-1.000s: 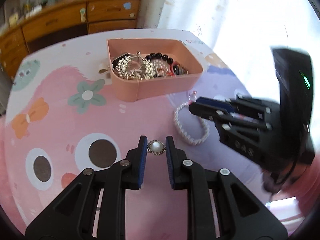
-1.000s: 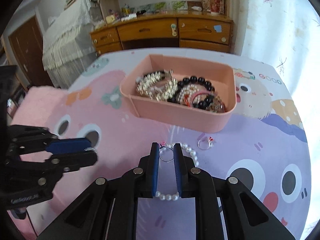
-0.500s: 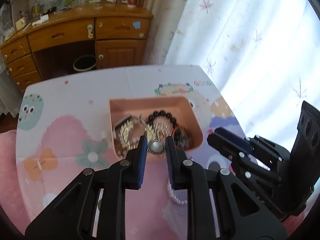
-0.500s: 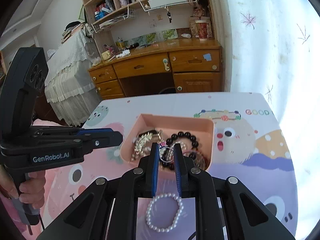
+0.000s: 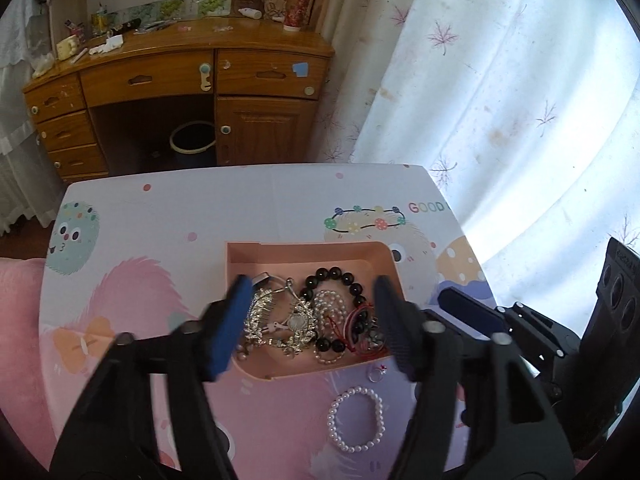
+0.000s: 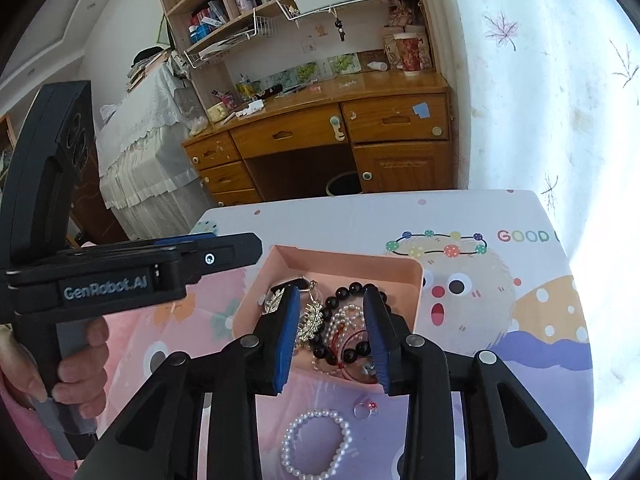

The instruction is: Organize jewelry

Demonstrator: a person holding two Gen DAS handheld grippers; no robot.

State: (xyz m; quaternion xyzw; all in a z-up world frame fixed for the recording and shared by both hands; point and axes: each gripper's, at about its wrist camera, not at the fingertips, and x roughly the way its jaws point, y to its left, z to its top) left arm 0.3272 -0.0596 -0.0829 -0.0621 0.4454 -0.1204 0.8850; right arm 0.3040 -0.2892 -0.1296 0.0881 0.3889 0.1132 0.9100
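Note:
A pink jewelry box [image 5: 304, 250] [image 6: 352, 266] on the cartoon-print table holds a black bead bracelet [image 5: 334, 274], silver pieces and pearl strands. My left gripper [image 5: 310, 322] is open and empty above the box; a pearl brooch [image 5: 297, 322] lies among the silver pieces below it. My right gripper [image 6: 332, 336] is open and empty above the box too. A white pearl bracelet [image 5: 355, 420] [image 6: 316, 446] and a small ring with a red stone [image 5: 377, 374] [image 6: 365, 408] lie on the table in front of the box.
The table's far edge [image 5: 248, 168] faces a wooden desk [image 5: 180, 76] with a bin [image 5: 193, 148] under it. A curtain [image 5: 500, 100] hangs at the right. The left gripper's body [image 6: 100, 276] and the hand holding it show at the left of the right wrist view.
Both grippers have opened over the box. The pearl brooch has left the left gripper and the ring has left the right gripper.

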